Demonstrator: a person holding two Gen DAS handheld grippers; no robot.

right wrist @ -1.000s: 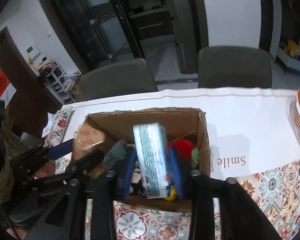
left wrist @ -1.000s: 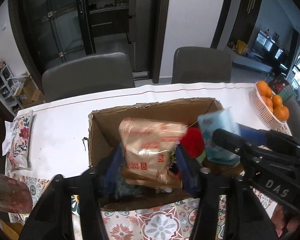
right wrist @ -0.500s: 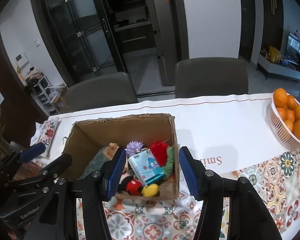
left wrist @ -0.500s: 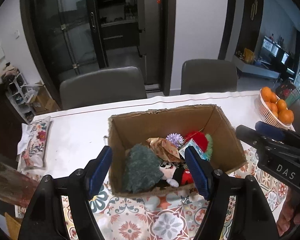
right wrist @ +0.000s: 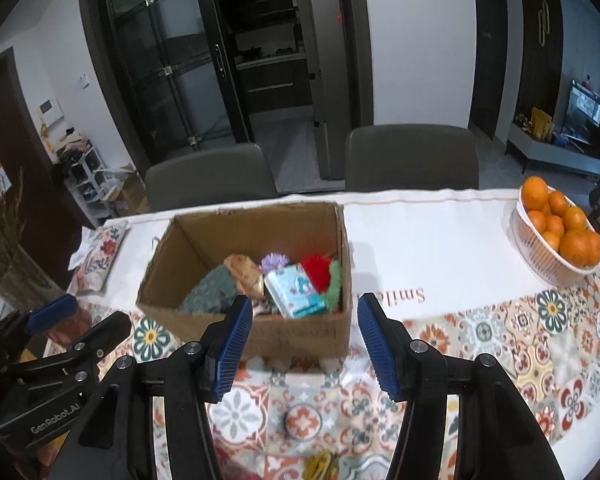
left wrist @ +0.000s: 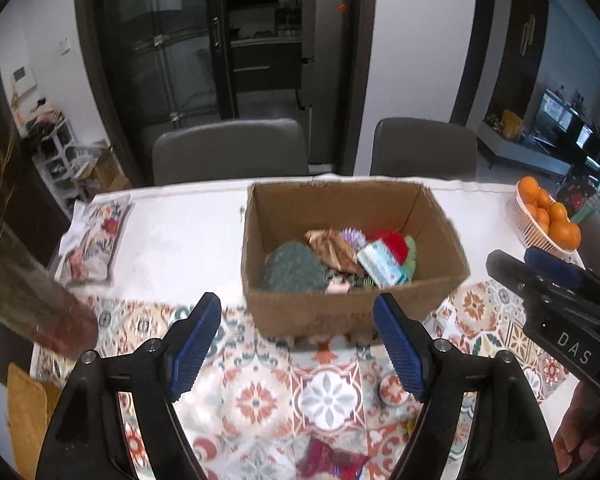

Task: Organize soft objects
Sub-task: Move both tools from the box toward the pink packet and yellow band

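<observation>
An open cardboard box [left wrist: 352, 308] [right wrist: 300, 332] stands on the table and holds soft things: a gold snack bag [left wrist: 332, 248] [right wrist: 246, 274], a light blue tissue pack [left wrist: 380, 266] [right wrist: 296, 290], a red pompom [left wrist: 392, 242] [right wrist: 318, 268], a teal fuzzy item [left wrist: 294, 270] and a purple ball [right wrist: 274, 262]. My left gripper [left wrist: 298, 346] is open and empty, in front of the box. My right gripper [right wrist: 304, 344] is open and empty, also in front of the box. A red soft item [left wrist: 328, 458] lies at the near table edge.
A basket of oranges [right wrist: 556, 236] [left wrist: 548, 216] sits at the right. A floral pillow [left wrist: 94, 240] lies at the left. A glass vase [left wrist: 28, 292] stands near left. Two grey chairs [right wrist: 412, 156] stand behind the table. A small round coaster [left wrist: 392, 390] lies on the patterned runner.
Both grippers have let go: the snack bag and the tissue pack now lie in the box. Both grippers have opened and drawn back toward me, away from the box.
</observation>
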